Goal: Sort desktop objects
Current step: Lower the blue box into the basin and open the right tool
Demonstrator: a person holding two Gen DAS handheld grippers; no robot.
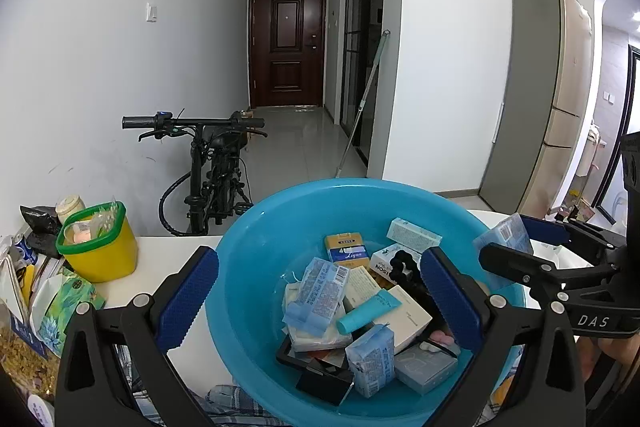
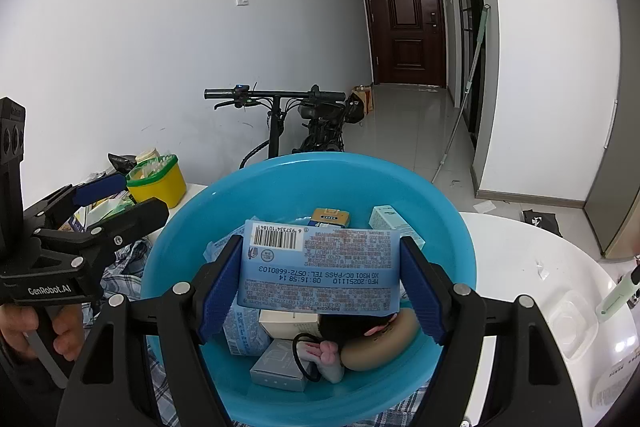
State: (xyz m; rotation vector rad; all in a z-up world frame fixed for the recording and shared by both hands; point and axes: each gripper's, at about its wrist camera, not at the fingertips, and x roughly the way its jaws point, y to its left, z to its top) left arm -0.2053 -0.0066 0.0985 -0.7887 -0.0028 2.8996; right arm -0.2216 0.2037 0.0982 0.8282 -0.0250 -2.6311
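My right gripper (image 2: 320, 267) pinches a flat pale-blue plastic wipes packet (image 2: 320, 263) by its two short ends, label up, above the round blue plastic basin (image 2: 460, 227). My left gripper (image 1: 320, 303) hangs spread and empty over the same basin, one finger outside the rim.

I judge the risk to be slip: the soft, glossy packet is clamped only at its ends and could bow or slide back into the pile if I swing it quickly.

Below it the basin holds the unsorted heap: more blue wipes packets (image 1: 372, 359), small white cartons (image 1: 404, 311), a teal tube (image 1: 368, 311), a yellow-and-blue box (image 1: 346, 247), a black tray (image 1: 316, 359) and a tan ring-shaped thing (image 2: 384, 343). Farther left on the white table (image 1: 168, 247) stands a yellow tub with a green rim (image 1: 100, 251), sachets inside. Beyond it, a black folding bicycle (image 1: 212, 163).
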